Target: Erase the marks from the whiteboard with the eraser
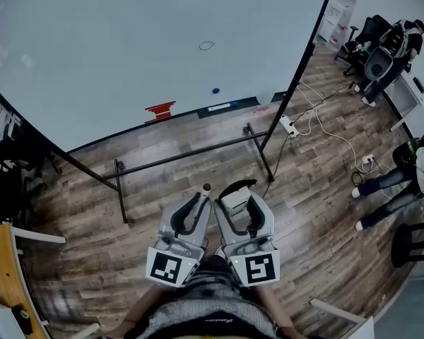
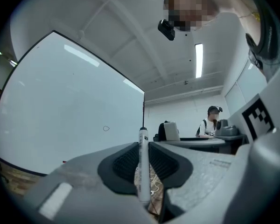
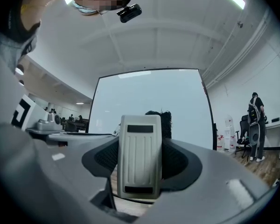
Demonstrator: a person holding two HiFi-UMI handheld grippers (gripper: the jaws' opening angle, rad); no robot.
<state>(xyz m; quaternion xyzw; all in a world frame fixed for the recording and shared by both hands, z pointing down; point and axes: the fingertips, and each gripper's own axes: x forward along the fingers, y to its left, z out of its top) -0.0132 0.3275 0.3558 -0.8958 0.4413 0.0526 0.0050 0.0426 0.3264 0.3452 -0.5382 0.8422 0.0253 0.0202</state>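
A large whiteboard (image 1: 127, 55) on a black stand fills the upper part of the head view, with a small drawn loop mark (image 1: 206, 46) and a blue dot (image 1: 215, 90) on it. My left gripper (image 1: 202, 196) is shut on a white marker (image 2: 143, 164), whose dark tip points toward the board. My right gripper (image 1: 239, 195) is shut on a white ribbed eraser (image 3: 140, 155) with a black pad. Both grippers hang low, well short of the board. The loop mark (image 2: 106, 128) also shows in the left gripper view.
A red item (image 1: 160, 110) lies on the board's tray. The stand's black legs and crossbar (image 1: 191, 154) cross the wooden floor ahead. A power strip with white cables (image 1: 290, 126) lies right of the stand. Seated people (image 1: 389, 48) and chairs are at the right.
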